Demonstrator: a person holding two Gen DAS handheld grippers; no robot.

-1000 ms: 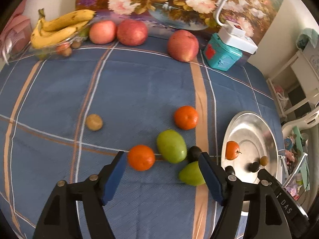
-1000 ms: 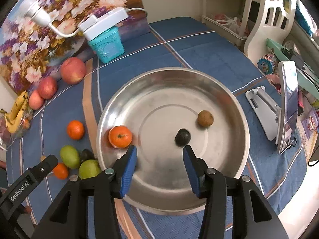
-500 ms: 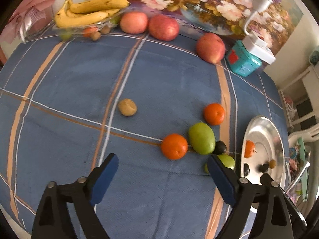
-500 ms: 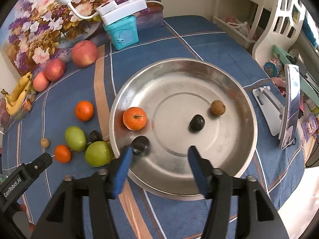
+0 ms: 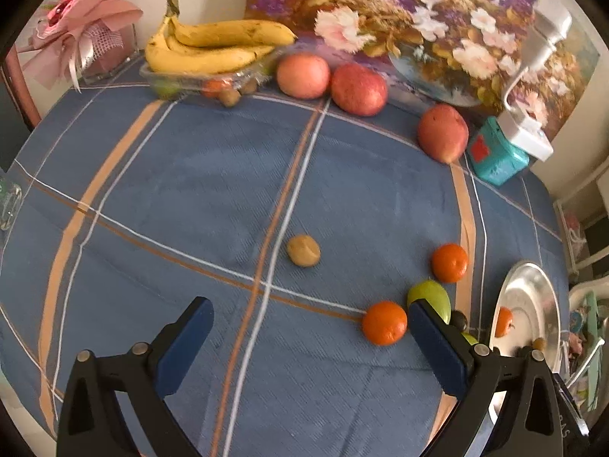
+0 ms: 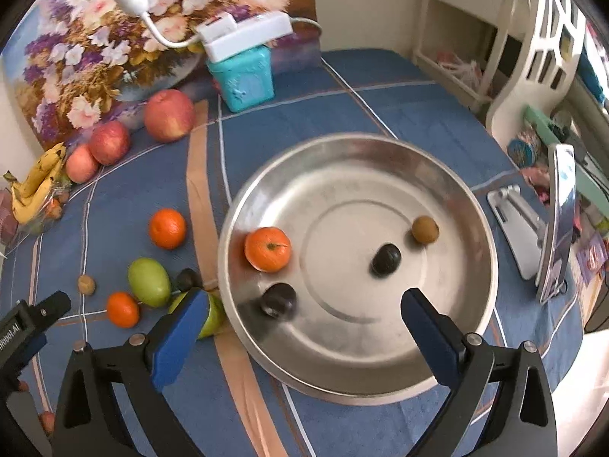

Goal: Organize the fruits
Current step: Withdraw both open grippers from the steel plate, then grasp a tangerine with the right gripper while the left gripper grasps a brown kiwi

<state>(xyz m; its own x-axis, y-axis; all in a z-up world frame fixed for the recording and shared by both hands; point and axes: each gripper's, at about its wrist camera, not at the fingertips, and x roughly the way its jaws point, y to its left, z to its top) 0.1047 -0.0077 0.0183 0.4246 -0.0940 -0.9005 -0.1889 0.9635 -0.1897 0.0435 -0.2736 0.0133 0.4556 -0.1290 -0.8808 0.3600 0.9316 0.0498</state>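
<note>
- Left gripper (image 5: 308,339): jaws opening, wide apart, nothing between them; it hangs over bare blue tablecloth (image 5: 190,175)
- Right gripper (image 6: 300,314): jaws opening, released, empty, above the near edge of the metal tray (image 6: 449,175)
- In the tray: one tangerine (image 6: 267,249), two dark fruits (image 6: 385,259), one small brown fruit (image 6: 425,229)
- On the cloth left of the tray: two tangerines (image 5: 383,323), green fruits (image 5: 428,294), a small brown fruit (image 5: 303,250) lying apart
- Apples (image 5: 358,89) and bananas (image 5: 213,47) at the far edge

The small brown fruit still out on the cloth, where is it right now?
In the left wrist view the small brown fruit lies alone mid-table, beside the crossing stripes of the blue tablecloth, left of the orange and the green fruit.
</note>
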